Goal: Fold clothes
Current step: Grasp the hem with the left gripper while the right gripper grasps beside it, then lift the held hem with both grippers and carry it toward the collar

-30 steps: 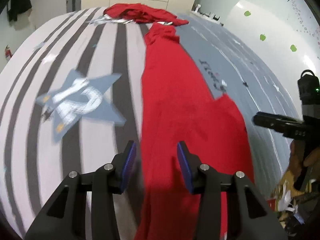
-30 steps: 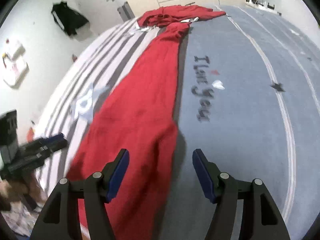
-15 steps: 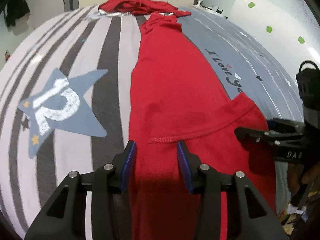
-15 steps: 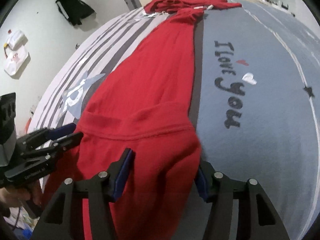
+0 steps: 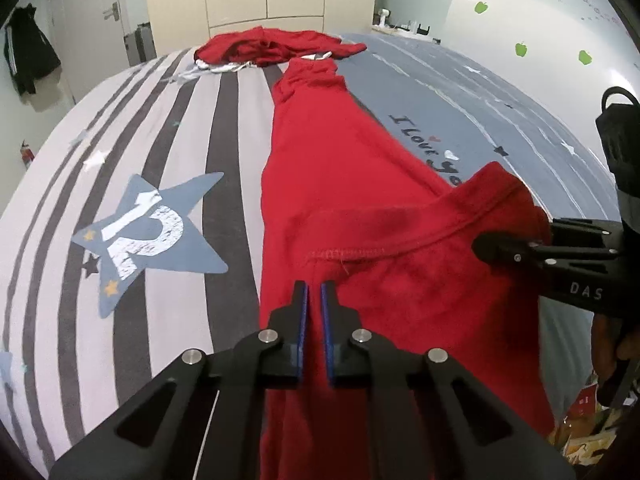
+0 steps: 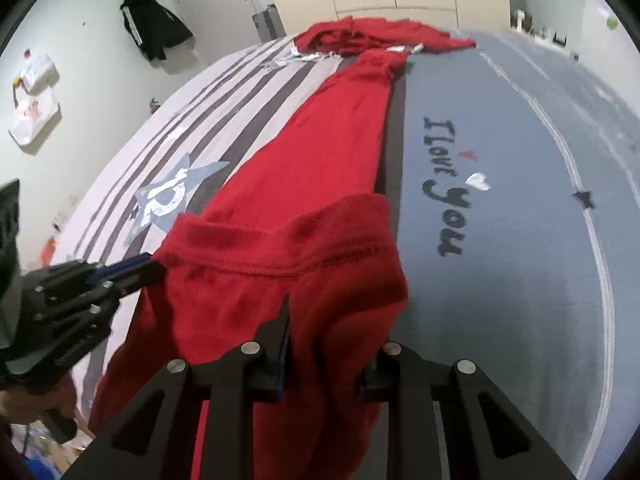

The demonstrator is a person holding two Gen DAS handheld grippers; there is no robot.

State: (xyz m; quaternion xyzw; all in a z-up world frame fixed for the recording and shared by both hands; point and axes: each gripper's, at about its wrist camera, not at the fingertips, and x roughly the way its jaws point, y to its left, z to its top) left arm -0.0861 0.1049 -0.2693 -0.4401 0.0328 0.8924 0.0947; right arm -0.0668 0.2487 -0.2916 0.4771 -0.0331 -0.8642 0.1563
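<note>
A long red garment (image 5: 344, 184) lies stretched along the middle of the bed (image 5: 168, 128), running from the near edge toward twelve o'clock, where it meets a heap of more red clothes (image 5: 276, 46) at the far end. Its near end hangs over the bed's edge, with a stitched hem running across it. The left gripper (image 5: 314, 292), at six o'clock in its own view, has its blue pads pinched almost together on the left part of that hem, the red cloth caught between them. The right gripper (image 6: 326, 328) is closing on the bunched right corner of the same end; cloth fills the gap between its fingers and hides the right one, and its pads press into the fold. At nine o'clock of the garment the bedcover shows a blue star (image 5: 148, 232) on grey stripes; at three o'clock, dark lettering (image 6: 444, 184) on plain blue.
</note>
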